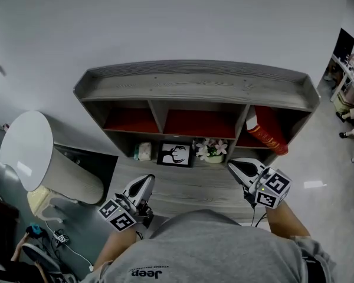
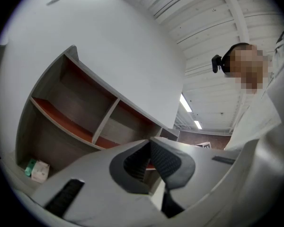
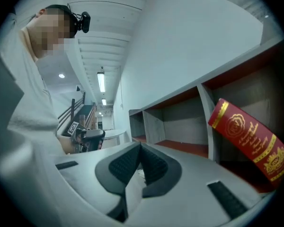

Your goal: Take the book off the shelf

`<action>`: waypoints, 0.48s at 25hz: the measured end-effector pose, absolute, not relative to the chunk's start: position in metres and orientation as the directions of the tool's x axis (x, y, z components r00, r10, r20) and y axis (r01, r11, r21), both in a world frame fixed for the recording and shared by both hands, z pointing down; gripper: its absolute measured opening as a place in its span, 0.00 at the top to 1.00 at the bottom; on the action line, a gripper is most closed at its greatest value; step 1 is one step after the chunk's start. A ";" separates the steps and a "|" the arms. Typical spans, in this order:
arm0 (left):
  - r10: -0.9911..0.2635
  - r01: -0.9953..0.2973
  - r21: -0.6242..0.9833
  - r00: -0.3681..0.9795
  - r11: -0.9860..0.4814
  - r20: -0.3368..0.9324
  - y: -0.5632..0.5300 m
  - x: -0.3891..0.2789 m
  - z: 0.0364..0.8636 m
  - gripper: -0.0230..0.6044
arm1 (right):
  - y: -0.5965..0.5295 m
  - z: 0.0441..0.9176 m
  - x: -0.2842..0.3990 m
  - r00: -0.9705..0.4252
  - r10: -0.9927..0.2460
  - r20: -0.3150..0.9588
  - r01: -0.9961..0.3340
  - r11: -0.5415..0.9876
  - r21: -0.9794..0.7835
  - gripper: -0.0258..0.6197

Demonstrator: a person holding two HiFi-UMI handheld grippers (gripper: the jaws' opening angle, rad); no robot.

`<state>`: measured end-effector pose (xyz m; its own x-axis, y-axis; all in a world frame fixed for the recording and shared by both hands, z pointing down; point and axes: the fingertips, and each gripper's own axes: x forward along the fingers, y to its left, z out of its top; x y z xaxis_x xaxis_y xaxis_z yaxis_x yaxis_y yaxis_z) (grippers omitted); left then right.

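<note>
On the grey wooden shelf point(image 1: 194, 84), a red gold-printed book point(image 1: 265, 130) leans far right; the left gripper point(image 1: 146, 180) and right gripper point(image 1: 235, 166) are clenched empty, so open the right before reaching.

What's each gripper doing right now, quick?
Left gripper: closed, jaws together, nothing between them.
Right gripper: closed, jaws together, empty; the red book leans in the shelf, untouched.
</note>
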<state>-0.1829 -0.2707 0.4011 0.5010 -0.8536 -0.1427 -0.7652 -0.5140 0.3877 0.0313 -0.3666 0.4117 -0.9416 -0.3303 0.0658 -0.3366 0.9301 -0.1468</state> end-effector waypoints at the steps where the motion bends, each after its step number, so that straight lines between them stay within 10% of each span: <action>1: -0.852 -0.761 0.393 0.504 -0.515 -0.141 -0.278 -0.183 0.402 0.92 | -0.372 0.414 0.030 -0.940 -0.334 0.070 -0.341 0.928 -0.150 0.94; 12: -0.726 -0.622 0.417 0.669 -0.663 -0.157 -0.350 -0.193 0.405 0.92 | -0.405 0.410 0.021 -0.854 -0.511 0.099 -0.519 0.849 -0.101 0.94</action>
<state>-0.1934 -0.3495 0.4046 0.6690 -0.7264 -0.1572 -0.6218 -0.6629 0.4170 0.0207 -0.4045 0.4105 -0.8540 -0.5108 0.0988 -0.5193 0.8486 -0.1009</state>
